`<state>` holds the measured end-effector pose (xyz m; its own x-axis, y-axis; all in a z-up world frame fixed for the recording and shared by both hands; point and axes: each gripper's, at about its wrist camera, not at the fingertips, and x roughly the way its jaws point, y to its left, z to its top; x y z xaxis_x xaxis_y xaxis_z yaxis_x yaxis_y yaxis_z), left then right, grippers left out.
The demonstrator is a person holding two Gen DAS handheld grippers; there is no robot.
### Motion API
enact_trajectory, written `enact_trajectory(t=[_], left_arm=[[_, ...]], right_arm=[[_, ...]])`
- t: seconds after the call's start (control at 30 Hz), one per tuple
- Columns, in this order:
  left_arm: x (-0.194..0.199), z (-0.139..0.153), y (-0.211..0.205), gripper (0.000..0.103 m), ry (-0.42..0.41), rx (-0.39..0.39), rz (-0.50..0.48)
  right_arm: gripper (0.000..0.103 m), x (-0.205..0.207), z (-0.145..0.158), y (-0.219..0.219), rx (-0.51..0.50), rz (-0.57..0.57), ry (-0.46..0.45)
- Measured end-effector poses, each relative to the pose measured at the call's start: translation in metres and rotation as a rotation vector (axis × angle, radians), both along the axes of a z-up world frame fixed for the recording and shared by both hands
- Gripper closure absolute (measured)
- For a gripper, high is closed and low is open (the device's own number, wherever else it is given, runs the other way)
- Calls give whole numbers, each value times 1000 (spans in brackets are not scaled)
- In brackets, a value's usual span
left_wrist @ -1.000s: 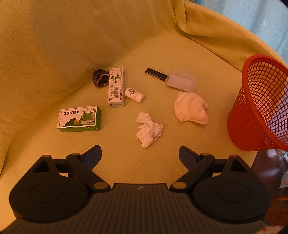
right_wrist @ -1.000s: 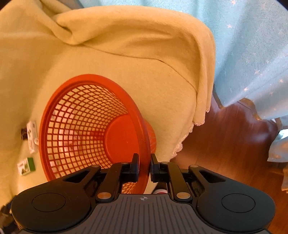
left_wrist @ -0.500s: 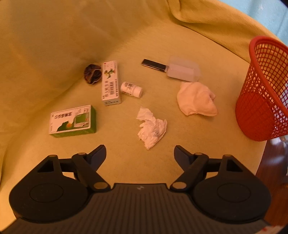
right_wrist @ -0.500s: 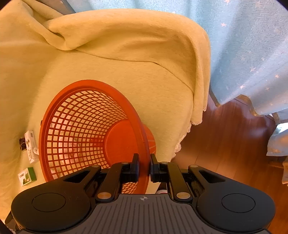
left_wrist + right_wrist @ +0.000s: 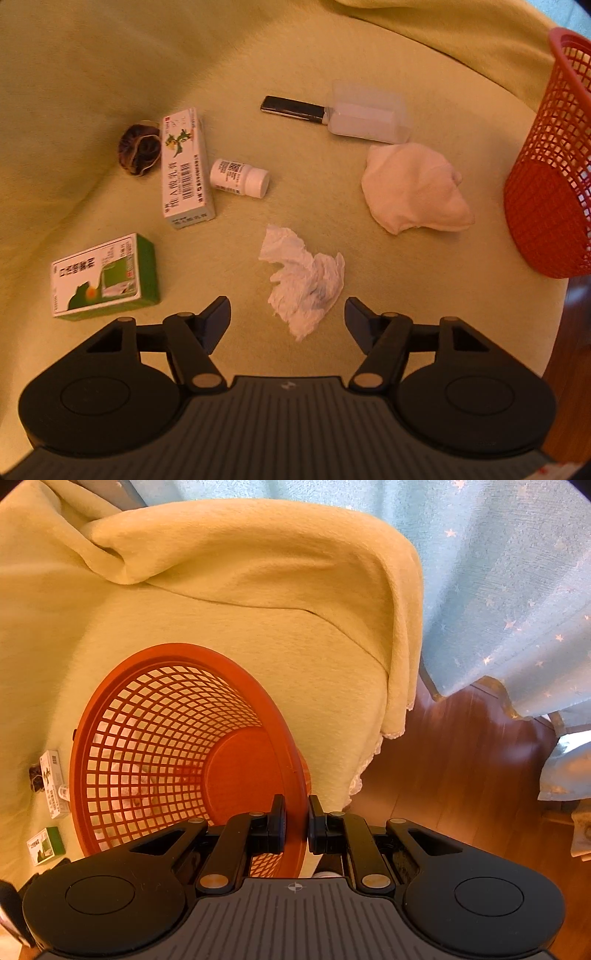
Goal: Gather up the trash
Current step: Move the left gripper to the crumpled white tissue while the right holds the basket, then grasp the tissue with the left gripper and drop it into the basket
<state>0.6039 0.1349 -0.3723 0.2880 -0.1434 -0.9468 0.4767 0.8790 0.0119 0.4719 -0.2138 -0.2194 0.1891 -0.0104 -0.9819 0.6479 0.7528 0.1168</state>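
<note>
A crumpled white tissue [image 5: 304, 282] lies on the yellow-green blanket [image 5: 258, 55], its near end between the tips of my open left gripper [image 5: 287, 314]. Farther right sits a cream cloth wad [image 5: 413, 188]. A dark crumpled ball [image 5: 138, 149] rests at the back left. The red mesh basket [image 5: 550, 192] stands at the right edge of the left wrist view. In the right wrist view my right gripper [image 5: 296, 821] is shut on the near rim of the red mesh basket [image 5: 177, 738], which looks empty inside.
On the blanket lie a green and white box [image 5: 101, 277], a tall white box [image 5: 186, 168], a white pill bottle [image 5: 240, 177] and a knife in a clear sheath [image 5: 340, 112]. Wooden floor [image 5: 461, 757] and a blue star curtain [image 5: 498, 572] lie right of the basket.
My left gripper has come down and forward toward the crumpled tissue, which now lies nearer its tips. The right gripper stays clamped on the basket rim, its view shifting slightly.
</note>
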Motion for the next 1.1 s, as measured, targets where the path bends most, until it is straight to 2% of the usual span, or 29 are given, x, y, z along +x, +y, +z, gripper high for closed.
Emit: enact_trajectory(t=[0.13,0.2,0.23,0.27,0.33,0.4,0.7,0.87,1.1], left_arm=[[10,-11,-9,49,28,-14,1],[14,-16,-12,65,42,-13,-3],[16,-17,-13,69,51,-18,-6],[17,-18,-13,81,56,-29,-13],[17,-13,-15,85,40,-22,-35],[20,-6,-15,96,41,-29,-48],[23,59,-26,98,-4,-19,-93],[12,101,-41,98,11,-63,-124],[-8,144,-66,98,44,-134,-180]], right_arm=[[95,1,0,3,-18,10,4],[95,1,0,4,-20,13,2],[95,1,0,4,-23,17,1],[95,1,0,5,-27,21,3],[95,2,0,6,-37,36,5],[95,2,0,7,-47,48,9],[95,5,-1,15,-101,98,15],[95,8,-1,16,-109,107,9],[95,11,2,25,-142,164,9]])
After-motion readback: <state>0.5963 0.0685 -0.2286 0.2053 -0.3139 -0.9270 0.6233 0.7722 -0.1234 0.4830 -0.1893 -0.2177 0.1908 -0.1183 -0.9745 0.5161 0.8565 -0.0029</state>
